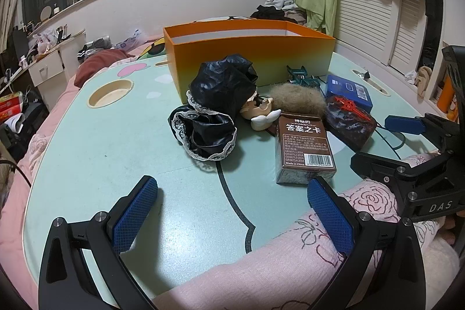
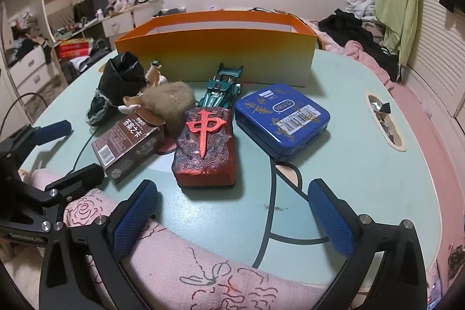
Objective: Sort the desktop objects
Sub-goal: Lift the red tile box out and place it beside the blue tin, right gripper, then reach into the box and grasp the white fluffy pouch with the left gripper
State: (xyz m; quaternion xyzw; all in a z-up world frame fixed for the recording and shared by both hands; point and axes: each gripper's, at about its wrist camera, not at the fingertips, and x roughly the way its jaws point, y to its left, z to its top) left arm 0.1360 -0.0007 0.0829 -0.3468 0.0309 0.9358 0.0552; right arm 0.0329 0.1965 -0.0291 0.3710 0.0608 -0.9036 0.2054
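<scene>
Pink rose-patterned bedding [image 2: 186, 260] lies closest, bunched against the near edge of the pale mint-green lap table [image 2: 334, 164]. Above it the right gripper [image 2: 232, 211] hangs with its blue textured pads wide apart and nothing between them. The left gripper [image 1: 232, 208] likewise stands spread over bare tabletop, gripping nothing.

Just ahead of the right gripper sits a dark red carved block bearing a raised red character [image 2: 205, 144]. A brown card box with white Chinese lettering and a barcode [image 2: 128, 147] lies to its left, tilted, and a blue rectangular tin with a barcode label [image 2: 282, 121] to its right. Behind them lie a tan fuzzy ball [image 2: 170, 100], a teal toy car [image 2: 223, 89], a small doll figure [image 1: 258, 106] and black shiny fabric trimmed with white lace [image 1: 215, 112].

An open orange cardboard box [image 2: 215, 54] stands upright at the far side of the table, just behind the cluster; its inside cannot be seen.
</scene>
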